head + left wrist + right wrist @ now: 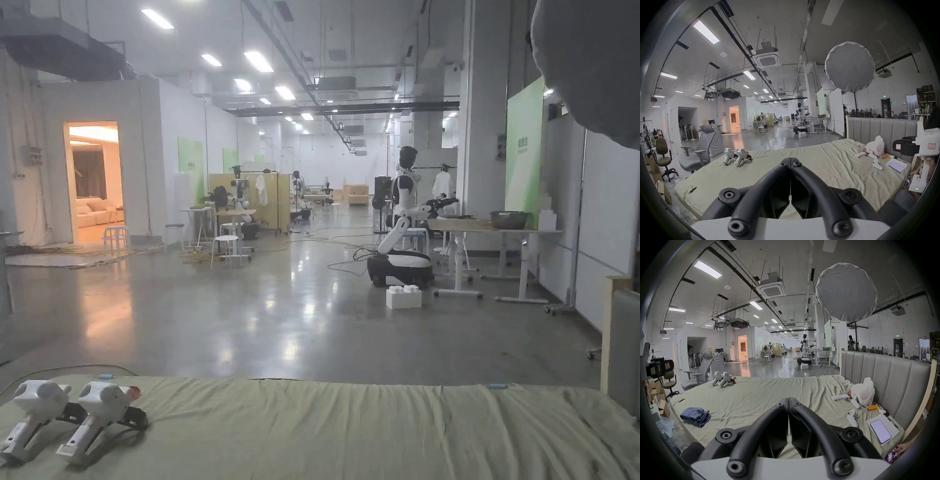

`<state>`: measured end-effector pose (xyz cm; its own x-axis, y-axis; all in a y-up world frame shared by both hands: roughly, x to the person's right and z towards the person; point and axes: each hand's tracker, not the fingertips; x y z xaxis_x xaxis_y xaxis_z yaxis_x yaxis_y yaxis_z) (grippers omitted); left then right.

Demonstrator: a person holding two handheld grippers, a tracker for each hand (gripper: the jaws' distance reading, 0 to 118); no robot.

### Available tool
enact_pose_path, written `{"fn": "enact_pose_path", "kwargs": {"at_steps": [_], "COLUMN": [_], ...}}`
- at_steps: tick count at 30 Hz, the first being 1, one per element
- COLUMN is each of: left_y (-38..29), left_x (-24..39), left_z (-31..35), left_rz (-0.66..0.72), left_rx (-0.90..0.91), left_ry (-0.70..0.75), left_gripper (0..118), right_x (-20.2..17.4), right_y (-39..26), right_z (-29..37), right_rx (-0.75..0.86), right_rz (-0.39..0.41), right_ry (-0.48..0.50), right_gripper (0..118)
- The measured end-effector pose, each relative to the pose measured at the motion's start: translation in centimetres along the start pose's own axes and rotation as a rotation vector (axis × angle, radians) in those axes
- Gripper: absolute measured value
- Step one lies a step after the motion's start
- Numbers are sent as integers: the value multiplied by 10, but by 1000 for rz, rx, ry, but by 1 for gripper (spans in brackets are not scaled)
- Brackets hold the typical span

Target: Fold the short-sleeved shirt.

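Observation:
A crumpled blue garment (695,416) lies in a heap near the left edge of the bed, which is covered by a pale green sheet (761,395). My right gripper (788,400) is held above the sheet's near side, jaws pressed together with nothing between them; the blue garment lies well to its left. My left gripper (791,160) hovers over the same sheet (818,162), also shut and empty. In the left gripper view, the right gripper's white body (922,146) shows at the far right, held by a person's hand.
Two spare white grippers (72,415) rest on the sheet's far left corner. By the grey headboard (883,374) lie a white plastic bag (864,391), white controllers (852,417) and a phone on papers (880,431). Office chairs (701,146) stand left of the bed.

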<state>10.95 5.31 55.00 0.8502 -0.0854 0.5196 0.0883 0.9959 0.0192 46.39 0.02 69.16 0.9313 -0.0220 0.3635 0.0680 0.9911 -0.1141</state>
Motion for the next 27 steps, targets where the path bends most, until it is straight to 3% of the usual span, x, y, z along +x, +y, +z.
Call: {"fn": "enact_pose_path", "kwargs": {"at_steps": [12, 14, 15, 16, 18, 19, 23, 25, 27], "left_y": [1, 2, 2, 2, 3, 4, 6, 5, 5], "left_x": [-9, -11, -11, -11, -13, -13, -12, -11, -10], "left_z": [2, 0, 0, -1, -5, -6, -9, -10, -7], "left_rz": [10, 21, 18, 15, 19, 31, 53, 37, 33], "left_rx": [16, 12, 12, 11, 8, 14, 22, 25, 37], "left_ry": [11, 4, 6, 12, 7, 4, 11, 40, 38], "left_gripper": [2, 9, 19, 40, 69, 79, 104, 118, 118], "right_x": [-8, -8, -8, -8, -8, -9, -14, -14, -14], "right_y": [3, 5, 6, 5, 7, 7, 11, 12, 13], "right_z": [2, 3, 4, 3, 2, 2, 4, 4, 5], "right_rx": [11, 15, 17, 19, 13, 22, 49, 55, 64], "right_rz": [13, 4, 0, -5, -6, -5, 14, 16, 9], "right_ry": [7, 8, 7, 7, 12, 18, 21, 25, 32], "right_gripper": [0, 1, 5, 28, 80, 93, 95, 105, 114]}}
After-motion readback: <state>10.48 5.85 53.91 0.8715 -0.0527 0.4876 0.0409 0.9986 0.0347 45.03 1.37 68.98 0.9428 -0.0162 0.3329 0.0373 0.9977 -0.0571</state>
